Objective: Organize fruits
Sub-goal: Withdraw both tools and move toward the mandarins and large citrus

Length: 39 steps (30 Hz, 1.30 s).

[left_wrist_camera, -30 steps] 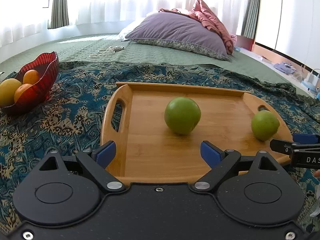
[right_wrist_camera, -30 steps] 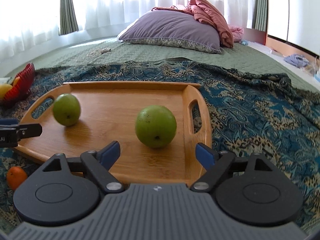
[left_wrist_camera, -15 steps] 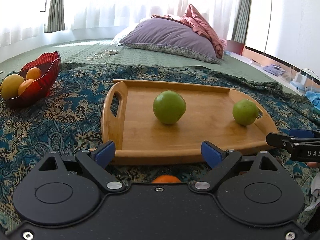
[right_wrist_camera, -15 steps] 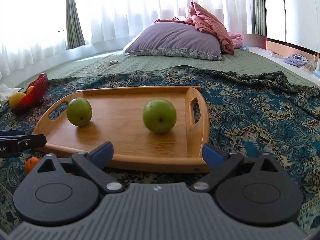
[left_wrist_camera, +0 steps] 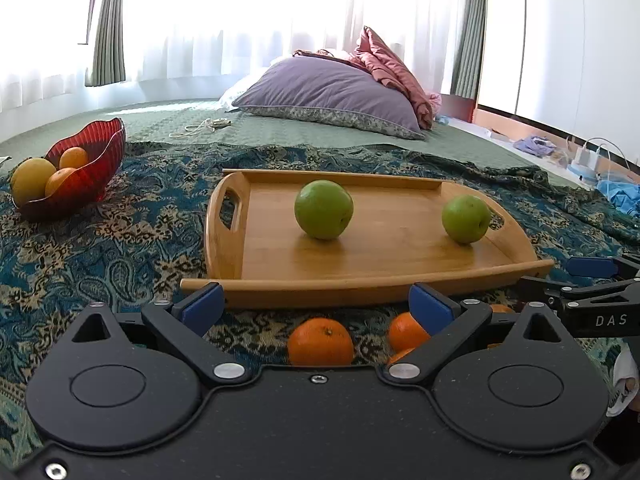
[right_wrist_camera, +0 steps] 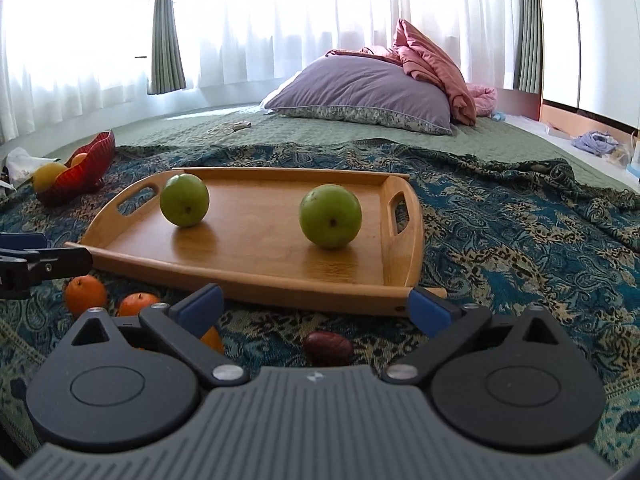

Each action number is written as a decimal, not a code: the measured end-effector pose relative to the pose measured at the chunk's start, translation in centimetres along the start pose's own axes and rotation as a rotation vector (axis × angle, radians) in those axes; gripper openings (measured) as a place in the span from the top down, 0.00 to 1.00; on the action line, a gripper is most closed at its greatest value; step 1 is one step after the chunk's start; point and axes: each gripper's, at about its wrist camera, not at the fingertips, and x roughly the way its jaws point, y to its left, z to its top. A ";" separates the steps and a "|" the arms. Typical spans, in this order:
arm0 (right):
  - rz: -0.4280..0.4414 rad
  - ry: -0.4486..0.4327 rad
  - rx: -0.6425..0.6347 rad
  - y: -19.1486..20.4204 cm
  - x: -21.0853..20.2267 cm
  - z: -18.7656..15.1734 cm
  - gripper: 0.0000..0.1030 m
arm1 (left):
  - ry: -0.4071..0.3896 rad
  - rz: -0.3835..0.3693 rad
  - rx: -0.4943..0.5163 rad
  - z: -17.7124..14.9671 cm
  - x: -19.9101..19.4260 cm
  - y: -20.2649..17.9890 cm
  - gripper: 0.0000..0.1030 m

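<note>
A wooden tray (left_wrist_camera: 360,276) (right_wrist_camera: 240,280) lies on a patterned blue cloth with two green apples on it (left_wrist_camera: 324,209) (left_wrist_camera: 466,219), also in the right wrist view (right_wrist_camera: 184,205) (right_wrist_camera: 330,215). Small oranges (left_wrist_camera: 321,340) (left_wrist_camera: 404,330) (right_wrist_camera: 85,294) lie on the cloth in front of the tray. A dark red fruit (right_wrist_camera: 327,347) lies near my right gripper. My left gripper (left_wrist_camera: 316,306) is open and empty over the oranges. My right gripper (right_wrist_camera: 316,307) is open and empty in front of the tray's near edge.
A red glass bowl (left_wrist_camera: 94,176) (right_wrist_camera: 86,172) with a yellow fruit and oranges stands at the far left. A purple pillow (left_wrist_camera: 332,96) and pink blanket lie behind on the green bedspread. A cable (left_wrist_camera: 198,127) lies on the bedspread.
Both grippers have pulled back from the tray and stayed open. The oranges and the dark red fruit in front of the tray have come into view.
</note>
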 end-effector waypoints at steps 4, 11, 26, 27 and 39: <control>0.015 -0.008 -0.006 0.3 -0.5 -0.7 0.00 | 0.003 0.003 0.006 -0.8 -0.4 -0.1 0.04; 0.028 -0.030 -0.041 1.1 -1.2 -1.6 0.00 | 0.034 0.000 0.011 -2.2 -0.7 -0.2 0.04; 0.102 -0.035 -0.176 4.4 -2.1 -3.4 0.00 | 0.060 -0.061 0.094 -3.2 -1.8 -2.4 0.04; 0.103 -0.037 -0.188 4.7 -2.1 -3.4 0.01 | 0.061 -0.063 0.098 -3.2 -1.8 -2.5 0.05; 0.137 -0.027 -0.197 6.0 -1.8 -3.8 0.10 | 0.077 -0.132 0.107 -3.2 -1.6 -3.4 0.43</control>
